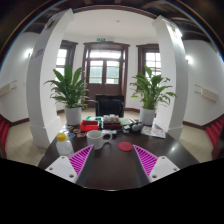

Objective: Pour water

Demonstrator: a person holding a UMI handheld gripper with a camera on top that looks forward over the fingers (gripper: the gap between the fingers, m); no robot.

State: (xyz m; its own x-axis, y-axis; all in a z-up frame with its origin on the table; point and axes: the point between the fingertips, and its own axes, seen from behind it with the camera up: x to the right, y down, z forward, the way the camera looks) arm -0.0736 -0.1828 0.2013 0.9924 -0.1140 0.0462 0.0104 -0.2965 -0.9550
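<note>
Behind the round dark table (112,172): a bright room with a glazed door (105,70), a white pillar (45,75) off each far side, and a leafy potted plant (70,92) at either far corner. Over the table's near edge hangs the gripper (113,150), spread wide, magenta pads (80,158) facing inward and gripping nothing. On the table's left part, just outside the left finger, stands a small pale-yellow bottle (64,143) — probably the water vessel, though hard to be sure. Toward the table's far middle sits a white cup-like thing (92,127); nearer its centre lies a red disc (124,146). Likely light thin plastic, smooth and a bit slippery, yielding under pressure — best taken across the mid-body below the neck, gently, kept upright until tipping.
</note>
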